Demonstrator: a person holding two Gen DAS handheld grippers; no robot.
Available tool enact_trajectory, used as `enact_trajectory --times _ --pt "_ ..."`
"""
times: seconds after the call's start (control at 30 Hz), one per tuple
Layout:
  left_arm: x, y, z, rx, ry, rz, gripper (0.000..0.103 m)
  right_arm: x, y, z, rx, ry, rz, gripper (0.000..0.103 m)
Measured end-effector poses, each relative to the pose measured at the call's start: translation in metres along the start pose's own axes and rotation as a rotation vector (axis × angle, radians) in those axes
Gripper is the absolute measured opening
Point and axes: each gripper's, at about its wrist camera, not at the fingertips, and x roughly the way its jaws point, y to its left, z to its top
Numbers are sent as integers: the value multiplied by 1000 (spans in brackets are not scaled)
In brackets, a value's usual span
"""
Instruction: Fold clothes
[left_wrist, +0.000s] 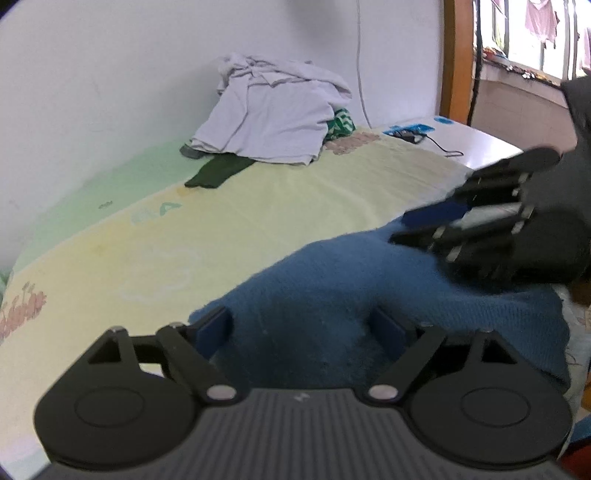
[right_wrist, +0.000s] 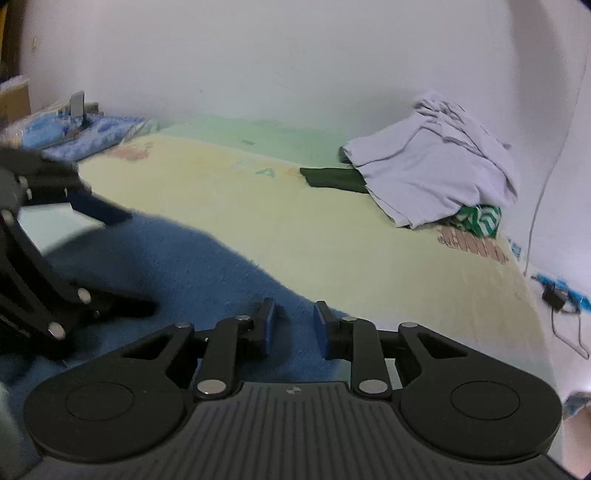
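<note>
Grippers: two, both black with blue pads.
Left gripper: bottom centre of the left wrist view; jaws spread wide, blue knit bulging up between the pads, nothing pinched. Also seen blurred at the left edge of the right wrist view, over the same knit.
Right gripper: bottom centre of the right wrist view; jaws parted by a narrow gap, nothing between them, tips over the edge of the blue knit. In the left wrist view it shows blurred at the right; whether it touches the cloth there cannot be told.
Blue knit garment: one; lower centre to lower right of the left wrist view, lower left of the right wrist view; lying bunched on the bed sheet under both grippers.
Bed sheet: one; pale yellow and green, faded print, fills the middle of both views.
Clothes pile: one heap against the wall, upper centre of the left wrist view, upper right of the right wrist view; well apart from the blue knit.
Pile contents, counted: one pale lilac garment on top; one dark green piece sticking out flat beneath; one green-and-white patterned piece partly hidden under the lilac.
Cable: one black lead past the far end of the sheet.
Pillow: one, blue print, upper left of the right wrist view.
Window: upper right of the left wrist view, laundry hanging outside.
</note>
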Motion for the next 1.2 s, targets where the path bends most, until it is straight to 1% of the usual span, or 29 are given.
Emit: enact_trajectory --times 0.03,0.07,0.17,0.3,0.37,0.53,0.57,0.6,0.67,0.7,0.73,0.8,0.9,0.97,1.07,1.2 --pt "-1 0 0 6 0 0 86 -12 -6 2 60 -20 8 22" --pt "-1 1 1 13 1 -1 86 -25 -9 1 90 -31 13 23" --pt "-4 0 0 31 -4 3 86 -44 2 -12 104 7 34 24" --pt "-3 0 -4 11 -13 5 86 -50 27 -37 84 89 53 24" --pt "-3 0 -6 11 -18 2 88 -52 38 -47 69 84 25 24" --pt "-2 1 -7 7 -20 10 94 -58 39 -56 111 68 17 24" --pt "-4 2 -6 -7 -15 17 98 -58 40 -56 102 66 14 24" --pt "-5 2 -5 -20 -11 24 100 -58 41 -56 87 64 11 24" --pt "-8 4 -3 -47 -1 38 100 -59 46 -50 37 67 -17 24" --pt "-10 4 -2 -61 4 45 100 -61 46 -47 37 55 -29 23" --pt "-11 5 -1 -74 8 52 100 -64 45 -44 45 38 -40 23" --pt "-14 6 1 -101 18 65 98 -68 38 -39 103 4 -80 23" --pt "-18 8 2 -148 36 82 97 -62 30 -37 161 4 -127 21" --pt "-19 11 -1 -194 57 83 99 -55 28 -36 185 13 -140 20" --pt "-20 16 -7 -280 85 83 101 -48 30 -39 185 61 -115 21" --pt "-22 25 -17 -402 109 56 102 -49 34 -45 118 61 -88 22"
